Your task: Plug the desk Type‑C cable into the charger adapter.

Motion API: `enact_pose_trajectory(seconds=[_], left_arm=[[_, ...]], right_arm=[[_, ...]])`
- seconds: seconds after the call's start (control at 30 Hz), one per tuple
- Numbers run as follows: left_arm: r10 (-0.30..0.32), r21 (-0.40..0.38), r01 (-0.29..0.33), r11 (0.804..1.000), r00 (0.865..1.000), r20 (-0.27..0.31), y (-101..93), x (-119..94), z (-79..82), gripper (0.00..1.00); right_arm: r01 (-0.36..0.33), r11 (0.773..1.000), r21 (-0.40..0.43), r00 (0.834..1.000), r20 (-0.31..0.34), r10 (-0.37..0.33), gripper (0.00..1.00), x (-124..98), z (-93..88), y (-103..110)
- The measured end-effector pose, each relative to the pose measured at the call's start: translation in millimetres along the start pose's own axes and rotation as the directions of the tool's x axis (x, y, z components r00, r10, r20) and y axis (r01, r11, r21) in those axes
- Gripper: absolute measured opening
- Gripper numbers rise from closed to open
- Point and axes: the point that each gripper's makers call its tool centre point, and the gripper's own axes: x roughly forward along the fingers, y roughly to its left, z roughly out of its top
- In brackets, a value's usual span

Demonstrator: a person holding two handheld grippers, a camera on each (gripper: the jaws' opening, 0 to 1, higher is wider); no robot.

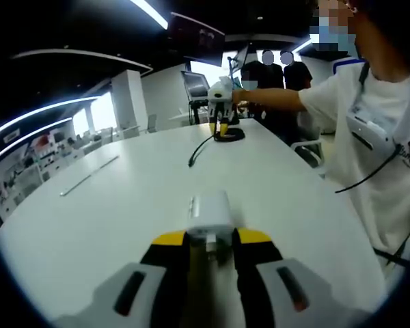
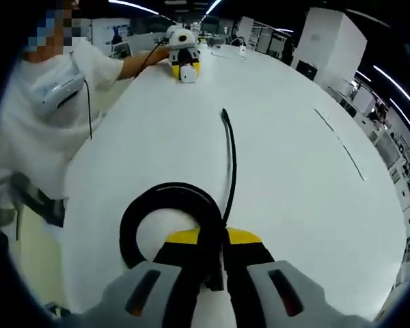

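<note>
My left gripper (image 1: 210, 239) is shut on a white charger adapter (image 1: 210, 214), held just above the white table (image 1: 116, 225). Across the table, my right gripper (image 1: 221, 113) sits over a coiled black Type-C cable (image 1: 229, 134) whose free plug end (image 1: 191, 162) lies toward the adapter. In the right gripper view, my right gripper (image 2: 213, 240) is shut on the black cable coil (image 2: 165, 212). The cable's loose length runs forward to its tip (image 2: 223, 112). The left gripper with the adapter (image 2: 185, 70) is far off at the table's other end.
A person in a white shirt (image 1: 379, 137) stands along the table's edge (image 2: 75, 171), holding both grippers. A thin pale strip (image 1: 89, 175) lies on the table away from the cable. Other people (image 1: 277, 72) stand behind, and a white pillar (image 2: 331, 41) rises beyond the table.
</note>
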Motion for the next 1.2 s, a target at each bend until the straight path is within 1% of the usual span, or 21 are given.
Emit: enact_pose_trajectory(seconds=[0.23,0.5,0.7,0.9,1.03,1.2], left_arm=[[0.0,0.0,0.0,1.0,1.0,0.0,0.8,-0.5,-0.3,0.25],[0.003,0.001,-0.003,1.0,1.0,0.0,1.6,-0.4,-0.3,0.25],[0.002,0.0,-0.002,1.0,1.0,0.0,1.5,0.4,-0.4,0.25],[0.003,-0.001,-0.003,1.0,1.0,0.0,1.0,1.1,-0.3,0.25],[0.005,0.002,-0.005,1.0,1.0,-0.001,0.9,1.2,-0.2,0.25],[0.006,0.004,-0.006,1.0,1.0,-0.002,0.3,1.9,-0.3,0.25]], right_arm=[[-0.03,0.995,-0.1,0.999,-0.023,0.028,0.11,0.5,0.4,6.0],[-0.047,0.986,-0.162,0.999,-0.036,0.041,0.1,1.3,1.4,6.0],[-0.059,0.974,-0.218,0.998,-0.042,0.052,0.1,1.8,1.7,5.1],[-0.062,0.968,-0.242,0.998,-0.043,0.053,0.1,3.4,3.4,6.1],[-0.063,0.97,-0.234,0.998,-0.042,0.055,0.1,3.5,3.2,5.8],[-0.059,0.984,-0.167,0.998,-0.047,0.051,0.11,2.8,1.2,1.5]])
